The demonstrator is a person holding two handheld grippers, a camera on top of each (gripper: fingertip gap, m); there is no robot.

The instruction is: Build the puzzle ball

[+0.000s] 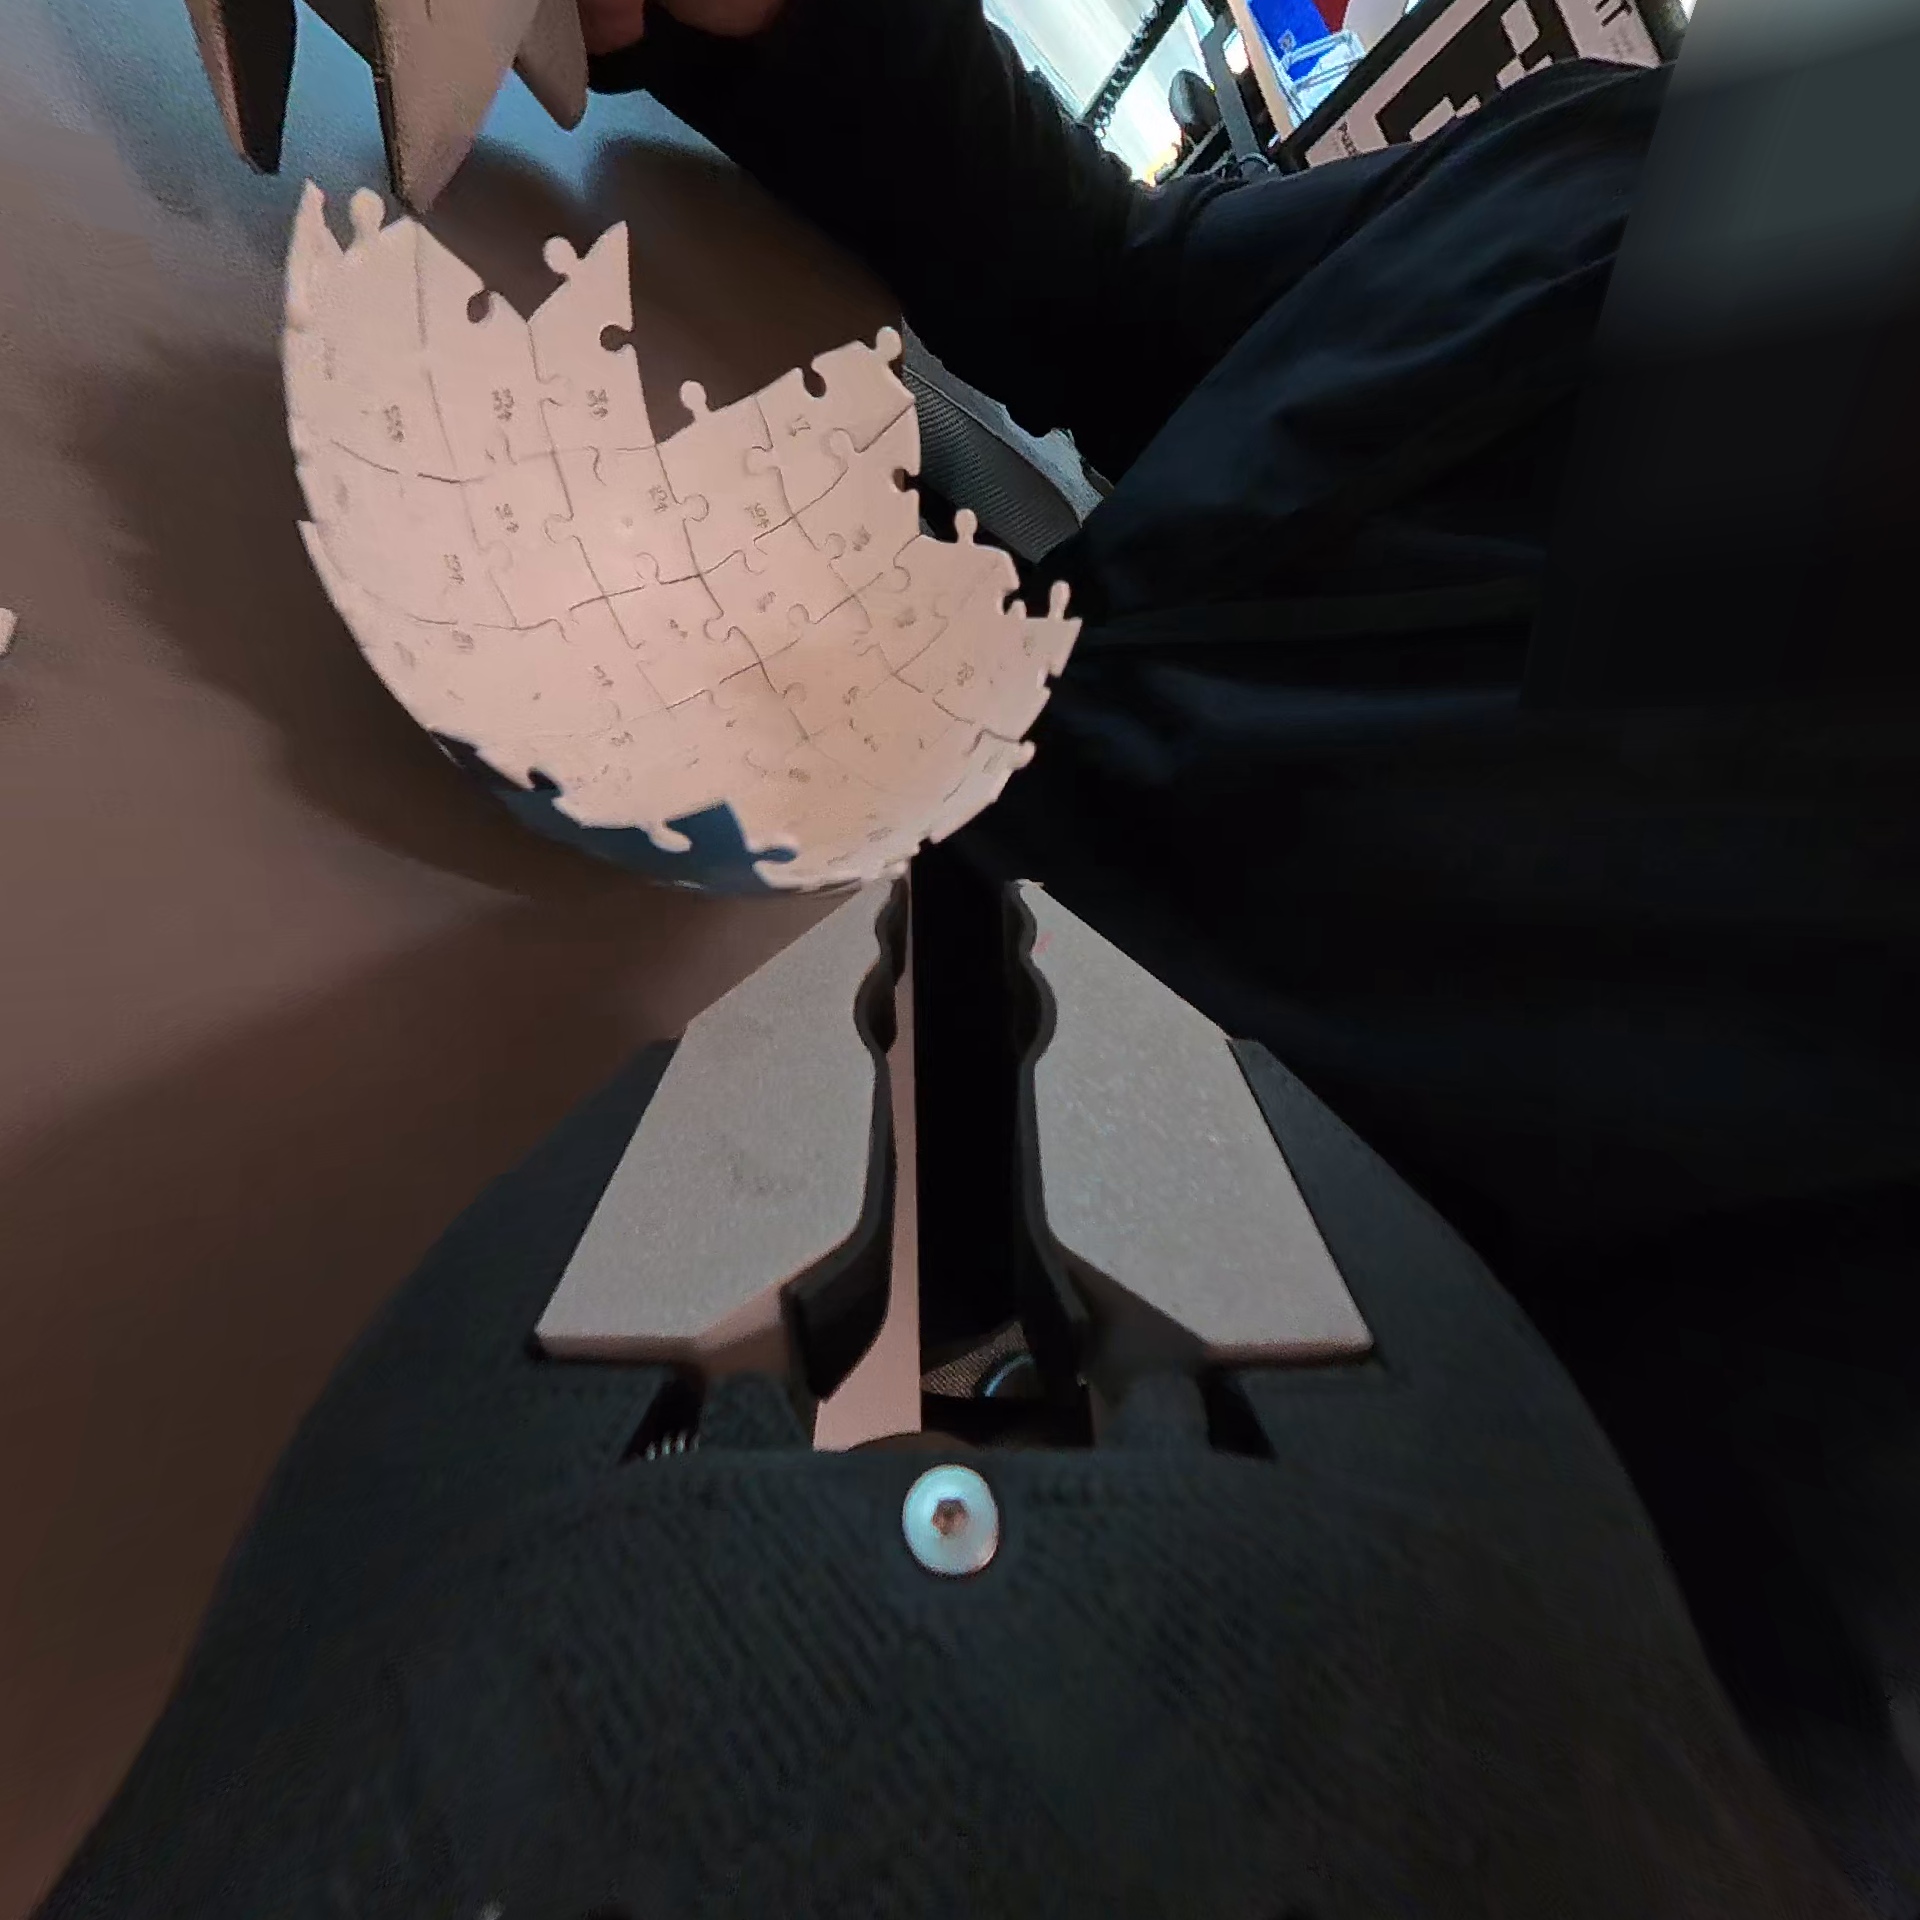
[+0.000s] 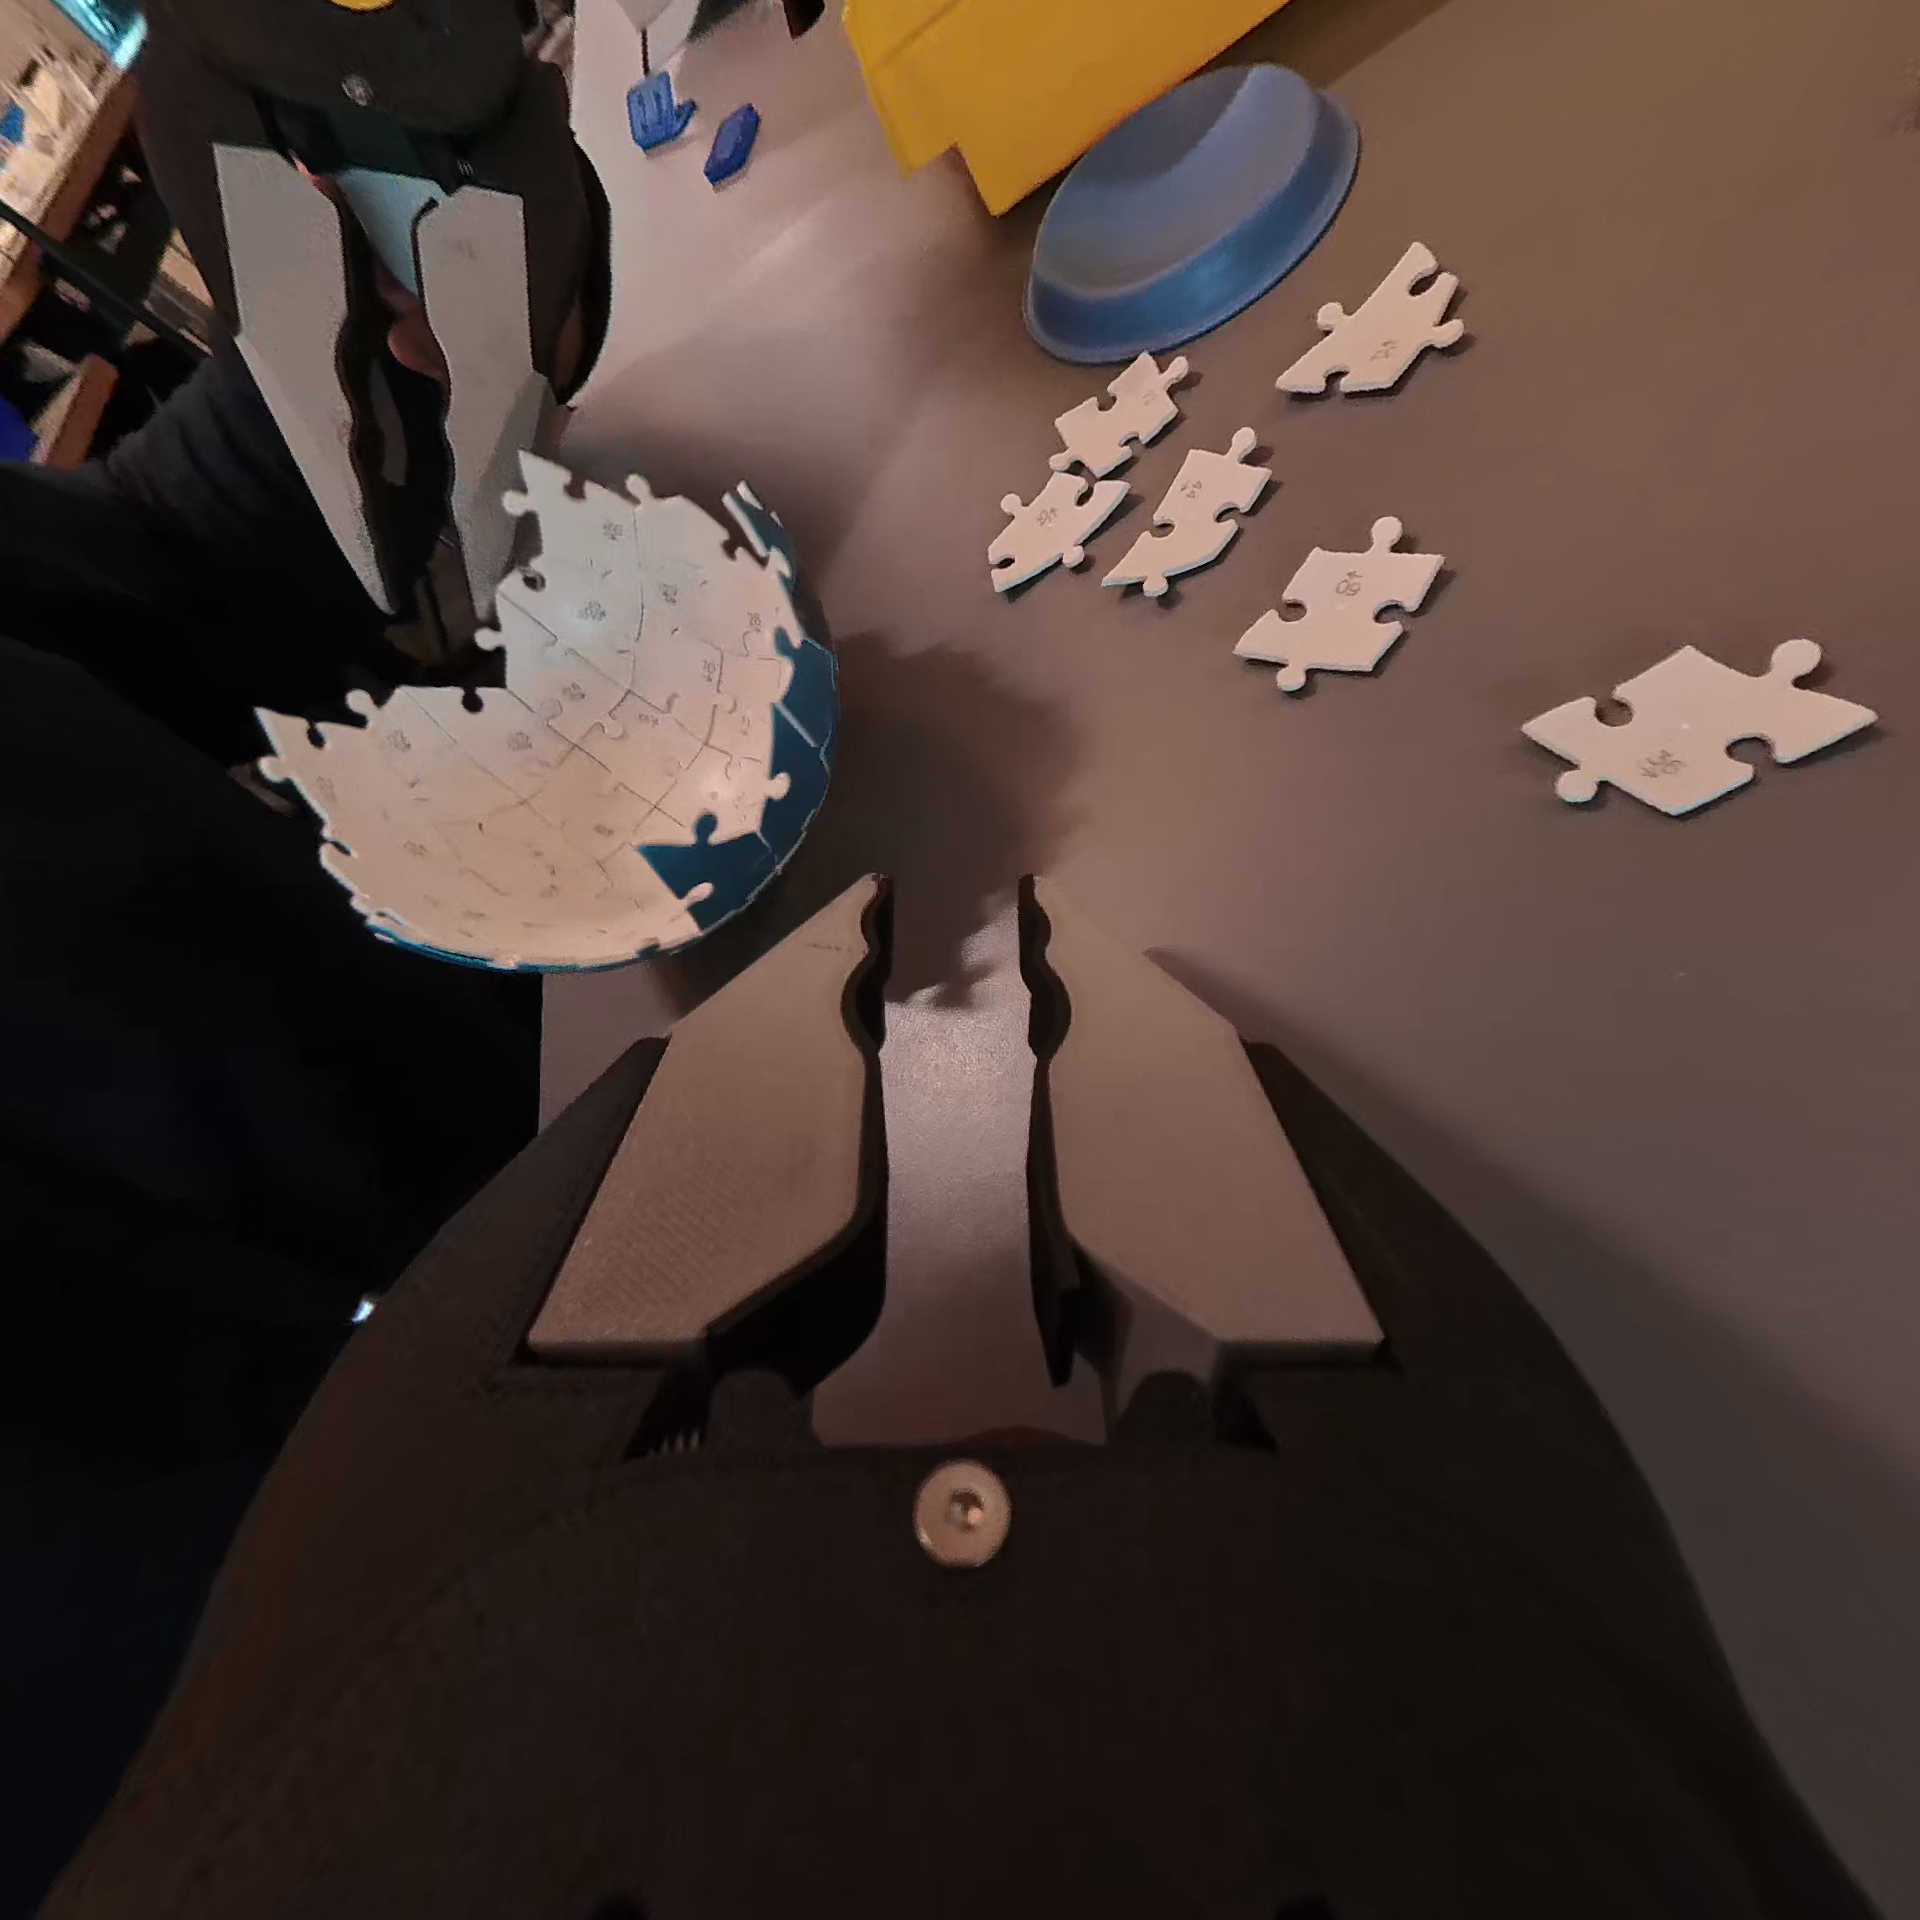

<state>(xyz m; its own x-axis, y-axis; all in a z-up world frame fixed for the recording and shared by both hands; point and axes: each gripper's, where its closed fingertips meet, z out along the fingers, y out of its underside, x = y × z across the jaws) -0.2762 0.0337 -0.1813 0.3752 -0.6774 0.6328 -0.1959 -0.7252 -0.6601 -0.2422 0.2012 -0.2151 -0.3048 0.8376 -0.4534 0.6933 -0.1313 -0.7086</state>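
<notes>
left gripper [image 1: 961,914] jaws nearly closed, pinching half-built ball [image 1: 665,582] rim, held above bench [image 2: 1351,1039] | right gripper [image 2: 956,914] jaws part open, empty | loose pieces [image 2: 1340,603] well right | risk: rim-only hold, shell may slip or pop apart

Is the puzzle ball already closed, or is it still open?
Open. The puzzle ball is only a partial shell with a jagged rim, its white inside showing. Six loose pieces lie on the table.

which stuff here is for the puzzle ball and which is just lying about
For the job: half-built puzzle ball, six loose white puzzle pieces, left gripper holding the ball's rim, right gripper with jaws open.

Lying about: blue bowl, yellow box.
</notes>
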